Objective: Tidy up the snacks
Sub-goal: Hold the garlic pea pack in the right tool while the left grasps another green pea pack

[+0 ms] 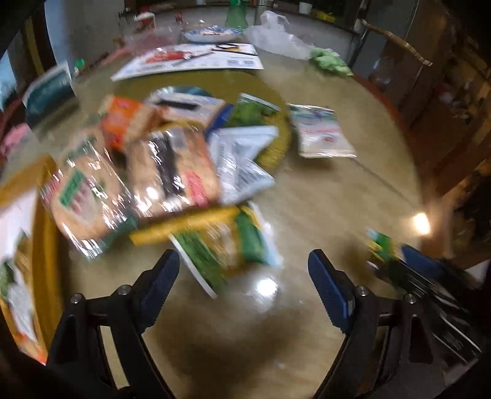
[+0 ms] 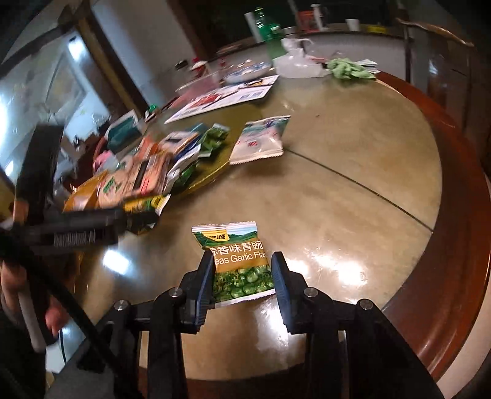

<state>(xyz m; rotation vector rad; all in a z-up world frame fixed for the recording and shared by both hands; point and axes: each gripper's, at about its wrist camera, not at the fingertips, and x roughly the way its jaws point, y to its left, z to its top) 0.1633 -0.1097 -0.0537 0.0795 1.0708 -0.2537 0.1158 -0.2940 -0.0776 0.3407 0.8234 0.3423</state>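
A heap of snack packets [image 1: 172, 159] lies on the round table, also in the right wrist view [image 2: 147, 172]. A white packet [image 1: 320, 130] lies apart to the right of it [image 2: 260, 139]. My left gripper [image 1: 242, 267] is open and empty, just in front of a green and yellow packet [image 1: 221, 245]. My right gripper [image 2: 242, 267] has its jaws on either side of a green garlic peas packet [image 2: 237, 261] lying on the table; the pads look close to its edges, but contact is unclear. The left gripper shows at the left of the right wrist view [image 2: 86, 227].
A yellow box [image 1: 33, 245] stands at the left. Printed sheets [image 1: 190, 61], a patterned plate [image 1: 211, 33], a clear plastic bag [image 1: 276, 36], a green cloth [image 2: 346, 69] and a green bottle [image 2: 264, 27] are at the far side. The table's red-brown rim [image 2: 454, 190] curves on the right.
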